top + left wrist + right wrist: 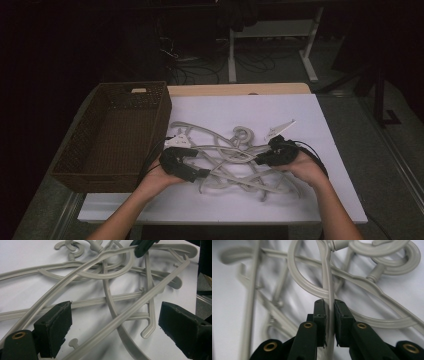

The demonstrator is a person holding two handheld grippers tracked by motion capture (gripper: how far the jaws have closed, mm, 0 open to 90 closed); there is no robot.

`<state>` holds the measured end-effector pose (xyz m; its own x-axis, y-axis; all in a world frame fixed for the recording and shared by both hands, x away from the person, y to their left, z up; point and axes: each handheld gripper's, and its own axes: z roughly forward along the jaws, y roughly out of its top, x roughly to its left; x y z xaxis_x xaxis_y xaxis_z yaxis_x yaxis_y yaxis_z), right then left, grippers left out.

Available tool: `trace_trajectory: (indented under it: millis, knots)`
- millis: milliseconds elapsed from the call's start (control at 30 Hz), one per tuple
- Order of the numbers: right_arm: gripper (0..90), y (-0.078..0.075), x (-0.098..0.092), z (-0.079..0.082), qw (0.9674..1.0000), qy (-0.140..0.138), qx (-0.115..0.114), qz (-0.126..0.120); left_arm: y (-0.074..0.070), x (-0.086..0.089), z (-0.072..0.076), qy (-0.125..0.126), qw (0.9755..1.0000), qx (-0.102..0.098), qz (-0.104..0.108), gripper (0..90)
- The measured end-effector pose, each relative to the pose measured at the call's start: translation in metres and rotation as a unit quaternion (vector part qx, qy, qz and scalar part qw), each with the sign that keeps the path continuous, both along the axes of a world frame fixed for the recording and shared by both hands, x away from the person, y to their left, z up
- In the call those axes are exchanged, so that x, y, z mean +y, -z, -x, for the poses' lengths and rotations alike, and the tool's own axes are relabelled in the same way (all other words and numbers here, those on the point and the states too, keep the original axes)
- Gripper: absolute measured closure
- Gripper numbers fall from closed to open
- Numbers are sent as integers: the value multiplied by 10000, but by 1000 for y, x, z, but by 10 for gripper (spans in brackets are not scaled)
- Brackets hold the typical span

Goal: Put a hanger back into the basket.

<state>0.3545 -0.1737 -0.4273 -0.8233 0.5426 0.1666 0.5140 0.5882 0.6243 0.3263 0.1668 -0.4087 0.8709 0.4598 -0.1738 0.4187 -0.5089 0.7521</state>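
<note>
Several grey plastic hangers (235, 160) are seen lying in a tangled heap on the white table (330, 150), between the two grippers and just to the right of a brown woven basket (112, 137). No hanger is seen inside the basket, so the work of clearing the heap into it is judged to be barely begun: nothing is yet stowed, and the whole pile is left to be separated and moved.

A first hold is already made. In the right gripper view, the right gripper (329, 315) is clamped on a thin bar of one hanger (329, 277), the jaws pressed against it from both sides, with the hooks (387, 255) of other hangers crossed just beyond. In the high view this gripper (272, 152) is placed at the right edge of the heap.

The left gripper (112, 322) is held spread wide, nothing being gripped; several hanger arms are seen passing between its jaws, resting on the table. In the high view it (182, 162) is set at the left edge of the pile, near the basket's corner.

Since the hangers are interlocked by hooks and arms, it is judged that the gripped one must be worked free before it can be lifted across.
</note>
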Motion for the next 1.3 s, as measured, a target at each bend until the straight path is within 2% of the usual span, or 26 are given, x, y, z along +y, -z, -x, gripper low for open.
trace_trajectory:
  millis: [33,67,167,267,433,600,733,900,1067,1167,1233,1300]
  knots:
    - [784,0,0,0,10000,0,0,0,0,0,0,0,10000,0,0,115]
    - [720,3,2,-1,10000,-15,-30,93,0,0,0,-7,10000,1,7,116]
    - [620,-1,1,1,9999,50,-103,3,0,0,-1,-17,10000,-7,8,116]
    - [571,-8,-5,6,9993,275,-197,-140,-2,0,-2,-16,10000,-30,7,117]
    - [554,-19,-19,19,9965,721,-281,-323,-6,-3,-8,-91,9999,-79,-14,130]
    - [390,-19,-28,33,9942,952,-375,-328,-9,-9,-17,-163,9997,-138,-85,138]
    - [327,-16,-36,44,9924,1126,-436,-221,-8,-20,-30,-222,9991,-184,-314,141]
    - [305,-10,-53,58,9901,1316,-426,-240,-5,-31,-48,-279,9977,-190,-586,158]
    - [297,-8,-67,66,9880,1451,-439,-298,-1,-41,-68,-316,9938,-308,-1022,196]
    - [297,-10,-73,66,9863,1534,-457,-401,4,-46,-77,-266,9922,-288,-1183,229]
    - [296,-11,-75,65,9859,1543,-459,-457,9,-49,-81,-134,9916,-209,-1271,252]
    - [294,-11,-74,65,9862,1518,-467,-478,13,-53,-84,-65,9888,-227,-1476,281]
